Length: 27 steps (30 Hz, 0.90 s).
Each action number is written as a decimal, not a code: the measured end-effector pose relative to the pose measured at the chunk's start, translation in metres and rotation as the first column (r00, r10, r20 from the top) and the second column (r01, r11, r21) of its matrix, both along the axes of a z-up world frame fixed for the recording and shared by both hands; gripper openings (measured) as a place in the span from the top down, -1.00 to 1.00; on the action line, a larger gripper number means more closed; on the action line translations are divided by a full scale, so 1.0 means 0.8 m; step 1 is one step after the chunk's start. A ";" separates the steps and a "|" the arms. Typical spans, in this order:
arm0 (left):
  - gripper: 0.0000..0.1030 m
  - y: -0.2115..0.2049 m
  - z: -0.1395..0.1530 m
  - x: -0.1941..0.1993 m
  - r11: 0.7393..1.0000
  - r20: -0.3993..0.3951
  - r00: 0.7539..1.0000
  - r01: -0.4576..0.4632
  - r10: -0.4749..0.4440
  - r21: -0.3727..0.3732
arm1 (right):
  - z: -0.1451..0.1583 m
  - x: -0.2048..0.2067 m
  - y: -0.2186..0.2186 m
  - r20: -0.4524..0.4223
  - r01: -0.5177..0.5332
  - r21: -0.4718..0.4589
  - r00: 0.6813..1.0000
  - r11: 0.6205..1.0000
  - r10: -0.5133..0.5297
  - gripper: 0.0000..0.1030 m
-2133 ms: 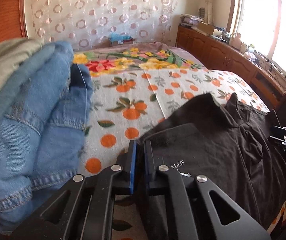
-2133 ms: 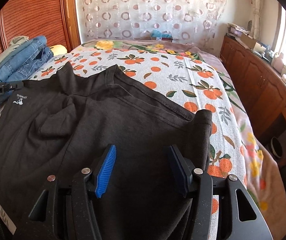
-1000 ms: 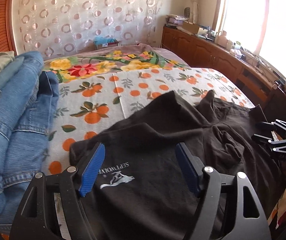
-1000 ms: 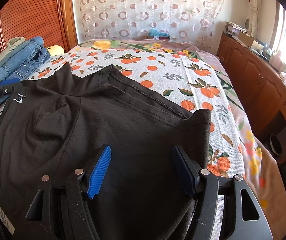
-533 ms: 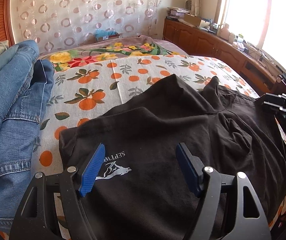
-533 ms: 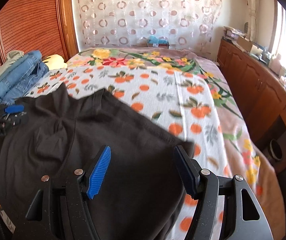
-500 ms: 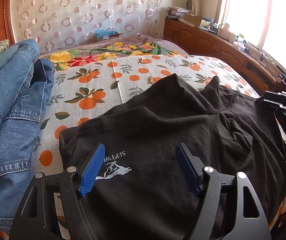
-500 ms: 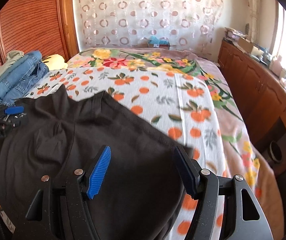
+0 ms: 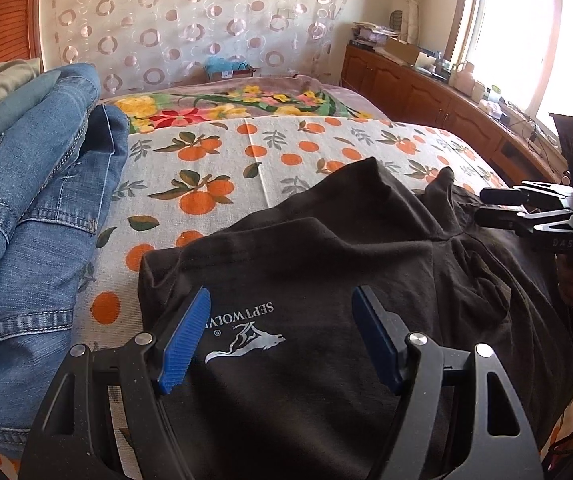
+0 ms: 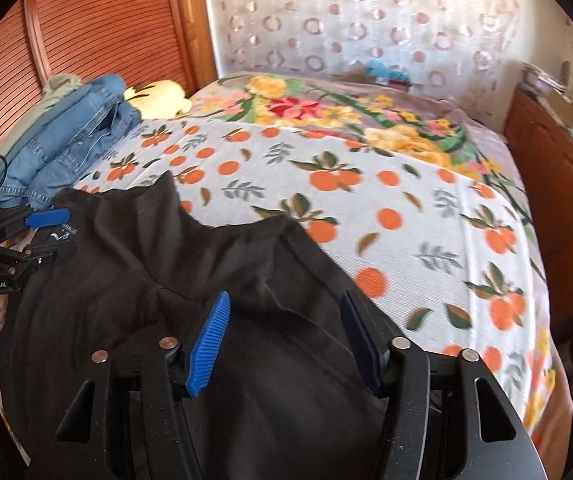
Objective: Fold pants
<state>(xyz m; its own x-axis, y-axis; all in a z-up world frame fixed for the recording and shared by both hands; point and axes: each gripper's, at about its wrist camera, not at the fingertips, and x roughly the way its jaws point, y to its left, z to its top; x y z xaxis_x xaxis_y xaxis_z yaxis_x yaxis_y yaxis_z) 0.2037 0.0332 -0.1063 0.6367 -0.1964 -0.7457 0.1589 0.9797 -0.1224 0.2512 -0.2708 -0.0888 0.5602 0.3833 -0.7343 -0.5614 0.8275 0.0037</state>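
The black pants (image 9: 326,280) with a white SEPTWOLVES logo lie loosely bunched on the orange-print bed sheet (image 9: 222,168). They also show in the right wrist view (image 10: 190,280). My left gripper (image 9: 282,320) is open, just above the logo end of the pants, holding nothing. My right gripper (image 10: 286,320) is open over the other end of the pants, holding nothing. Each gripper shows in the other's view: the right one (image 9: 526,212) at the right edge, the left one (image 10: 42,236) at the left edge.
A stack of folded blue jeans (image 9: 34,208) lies on the bed to the left of the pants, also in the right wrist view (image 10: 70,140). A yellow soft item (image 10: 158,98) lies beyond it. Wooden cabinets (image 9: 426,92) run along the right of the bed.
My left gripper opened and let go of the pants, then drew back a little. My right gripper, open throughout, swung left and pulled back; the pants now lie more bunched.
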 end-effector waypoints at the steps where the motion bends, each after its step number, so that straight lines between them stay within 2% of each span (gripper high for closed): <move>1: -0.44 0.000 0.000 0.002 1.000 -0.001 1.000 0.000 0.000 0.000 | -0.002 0.007 0.001 -0.003 -0.004 -0.009 1.000 1.000 0.004 0.21; 5: -0.44 0.000 -0.001 0.003 1.000 -0.002 1.000 -0.001 0.001 -0.002 | -0.001 0.015 -0.001 -0.036 -0.044 -0.014 0.998 0.999 0.044 0.64; 6: -0.44 0.000 -0.001 0.003 1.000 -0.003 1.000 -0.002 0.002 -0.002 | 0.001 0.015 -0.001 -0.038 -0.053 -0.017 0.998 0.998 0.052 0.84; 7: -0.44 0.001 -0.001 0.003 1.000 -0.003 1.000 -0.003 0.003 -0.002 | 0.003 0.015 -0.001 -0.041 -0.062 -0.020 0.997 0.998 0.062 0.91; 11: -0.44 0.001 -0.001 0.003 1.000 -0.002 1.000 -0.004 0.004 -0.001 | 0.013 0.012 -0.002 -0.005 -0.066 -0.011 0.998 0.998 0.066 0.93; 18: -0.44 0.002 -0.001 0.003 1.000 -0.002 1.000 -0.006 0.006 0.002 | 0.022 0.016 -0.003 0.097 0.010 -0.007 0.995 1.000 -0.009 0.94; 23: -0.44 0.002 -0.002 0.003 1.000 -0.005 1.000 -0.009 0.009 0.003 | 0.006 0.020 0.005 0.069 0.020 -0.034 0.997 0.999 -0.018 0.94; 26: -0.44 0.001 -0.002 0.002 1.000 -0.006 1.000 -0.010 0.010 0.006 | 0.005 0.022 -0.004 0.053 0.060 -0.022 0.997 0.998 -0.058 0.93; 27: -0.44 0.001 -0.002 0.002 1.000 -0.004 1.000 -0.011 0.011 0.007 | 0.009 0.022 -0.009 0.054 0.075 -0.021 0.996 0.997 -0.074 0.87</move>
<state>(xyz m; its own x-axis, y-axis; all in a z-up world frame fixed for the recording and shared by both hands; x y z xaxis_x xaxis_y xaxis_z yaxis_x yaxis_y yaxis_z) 0.2055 0.0343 -0.1080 0.6354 -0.1844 -0.7498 0.1475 0.9822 -0.1165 0.2684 -0.2782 -0.0814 0.6250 0.3225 -0.7109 -0.4974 0.8664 -0.0442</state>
